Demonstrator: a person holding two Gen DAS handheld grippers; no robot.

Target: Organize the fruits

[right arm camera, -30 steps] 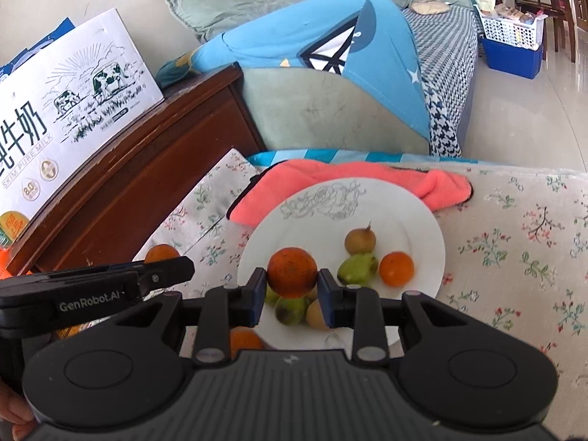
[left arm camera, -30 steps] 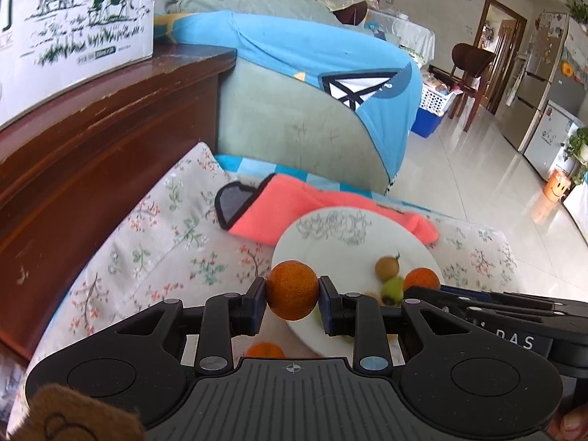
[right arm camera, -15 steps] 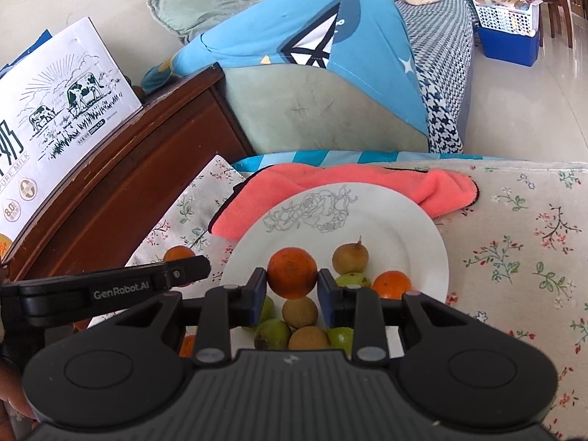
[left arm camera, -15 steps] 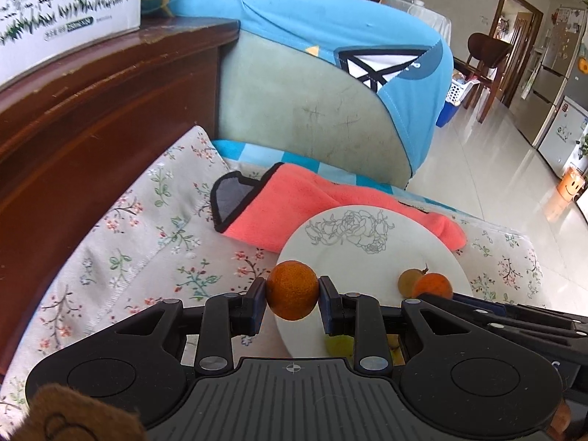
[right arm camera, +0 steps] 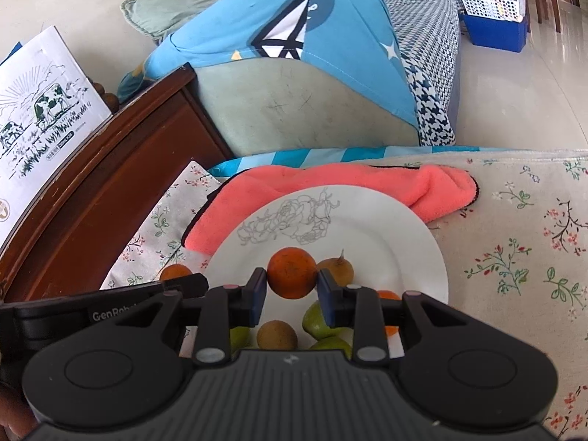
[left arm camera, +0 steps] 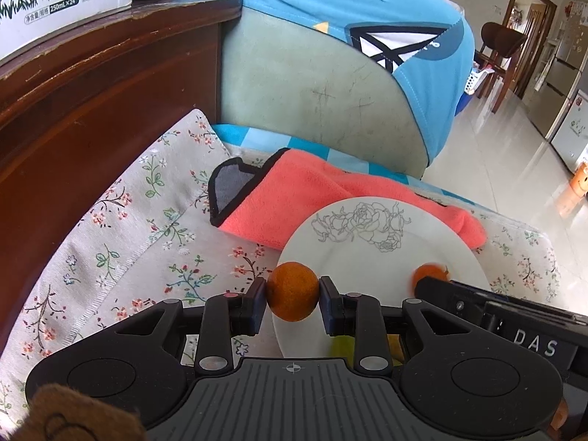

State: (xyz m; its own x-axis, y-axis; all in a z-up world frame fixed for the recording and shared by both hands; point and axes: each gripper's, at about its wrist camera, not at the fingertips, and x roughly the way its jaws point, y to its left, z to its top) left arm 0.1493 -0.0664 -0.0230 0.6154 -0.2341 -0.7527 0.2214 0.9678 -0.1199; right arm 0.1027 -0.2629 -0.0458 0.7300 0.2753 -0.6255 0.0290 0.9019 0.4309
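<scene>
Jaws of the left gripper (left arm camera: pixel 293 296) are clamping an orange (left arm camera: pixel 293 291) sitting squarely between them, hanging over the near left rim of the plate (left arm camera: pixel 371 253). Right gripper (right arm camera: pixel 292 291) is pinching its own orange (right arm camera: pixel 291 273) over the plate's (right arm camera: pixel 411 257) fruit pile, nearer its middle.

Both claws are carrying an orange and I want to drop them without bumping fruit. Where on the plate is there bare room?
The plate is bare across its far half, around the rose drawing up to the pink towel. The near half is crowded: brown fruit, green fruit, small orange.
</scene>
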